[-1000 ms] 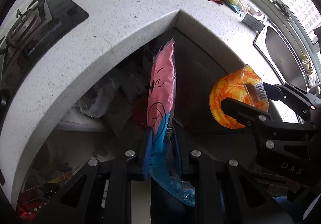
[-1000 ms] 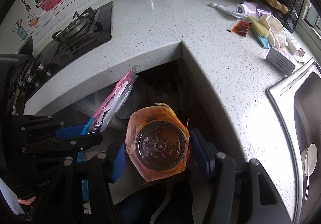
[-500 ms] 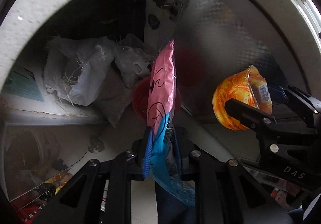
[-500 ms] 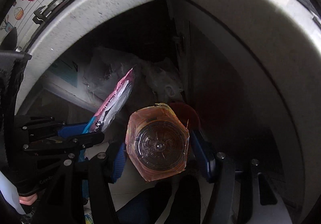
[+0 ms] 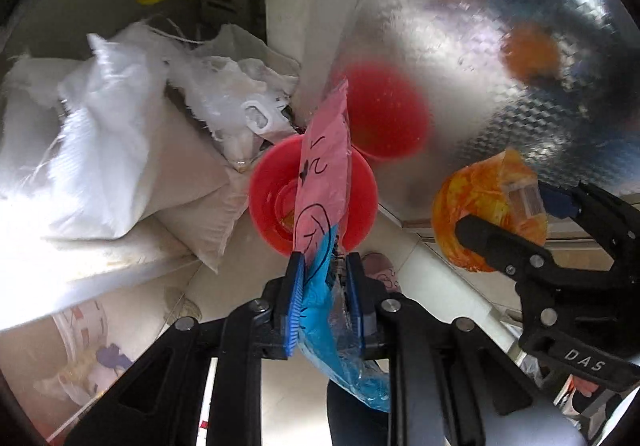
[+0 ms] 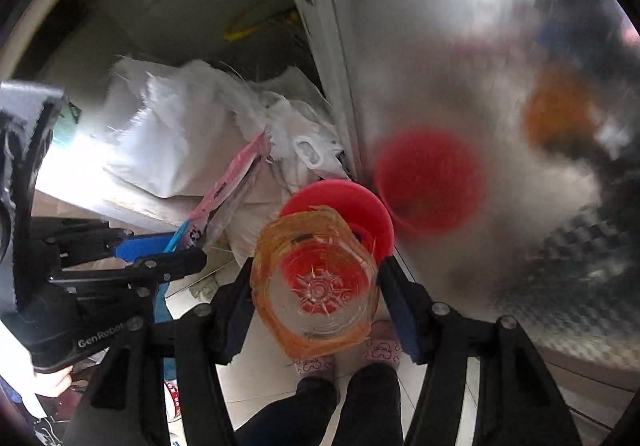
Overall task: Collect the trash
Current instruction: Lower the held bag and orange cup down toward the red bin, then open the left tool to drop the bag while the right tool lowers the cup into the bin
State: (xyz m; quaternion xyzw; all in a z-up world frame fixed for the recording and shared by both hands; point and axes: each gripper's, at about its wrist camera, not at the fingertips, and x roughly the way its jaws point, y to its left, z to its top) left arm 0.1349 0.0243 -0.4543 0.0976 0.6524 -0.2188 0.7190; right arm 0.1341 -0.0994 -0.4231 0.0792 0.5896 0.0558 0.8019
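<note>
The left gripper (image 5: pixel 322 278) is pinched tight on a flat pink and blue wrapper (image 5: pixel 322 182), its blue pads (image 5: pixel 295 302) squeezing the blue lower end while the pink end stands up past the fingertips. Right beneath that wrapper, in line with it, sits a red bin (image 5: pixel 268 202), open mouth upward, on the pale tiled floor. The right gripper (image 6: pixel 316 286) holds a clear cup with an orange label (image 6: pixel 316 278) between its blue pads (image 6: pixel 396 310), jaws about halfway spread and pressing on the cup's sides; the cup's bottom faces the camera and the red bin (image 6: pixel 360 202) shows through and just behind it.

A second ago both grippers were up above the white speckled countertop corner, with the stove and sink in sight. Now they have come down below it, and the counter is gone from view. The grips themselves look unchanged.

Around the bin: crumpled white sacks (image 5: pixel 116 150) are piled to its left, touching it, and a shiny patterned metal panel (image 5: pixel 480 46) stands to its right, mirroring the bin as a red blur and the cup as an orange one. A person's dark trouser legs and patterned slippers (image 6: pixel 384 350) show below the cup.
</note>
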